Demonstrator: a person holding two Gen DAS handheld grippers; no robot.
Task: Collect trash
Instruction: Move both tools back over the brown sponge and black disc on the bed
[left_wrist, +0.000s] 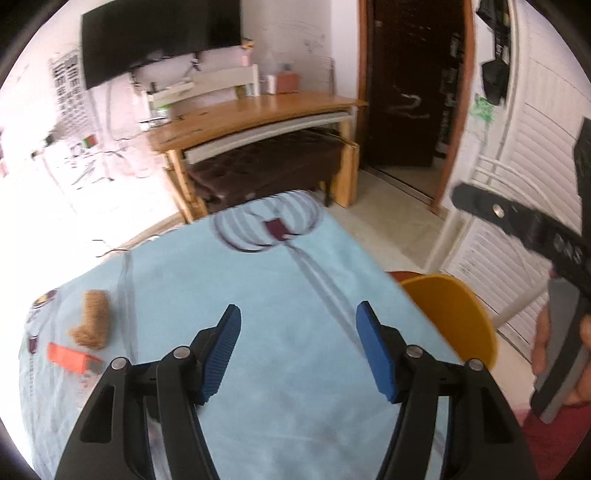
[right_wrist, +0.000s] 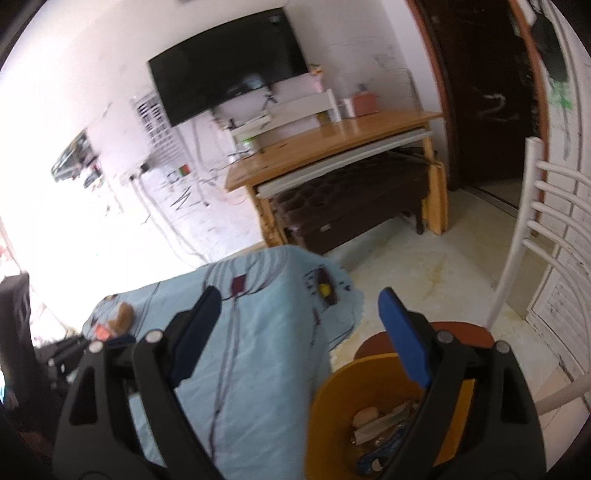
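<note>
blue ribbed pads line both grippers, and each pair stands apart with nothing between. the left gripper (left_wrist: 297, 317) hangs released over a light blue cloth (left_wrist: 258, 288) spread on a table; off beyond its left finger, near the cloth's edge, lie a tan crumpled scrap (left_wrist: 93, 320) and, just beside it, an orange wrapper (left_wrist: 72, 357), the two close together but whether touching cannot be told. to the right of its right finger the rim of a yellow bin (left_wrist: 452, 314) shows past the cloth's edge, and further right a hand (left_wrist: 554, 343) grips the dark handle of the other tool. the right gripper (right_wrist: 299, 306) is also released; its left finger lies over the cloth, its right finger over the bin, which stands on a reddish seat and holds pale papers and a blue wrapper (right_wrist: 380, 448). far past its left finger the same scrap and orange wrapper sit at the cloth's far corner. ahead of both pairs of fingers stand a wooden desk (right_wrist: 332, 147) and a dark screen (right_wrist: 229, 62) on the wall.
</note>
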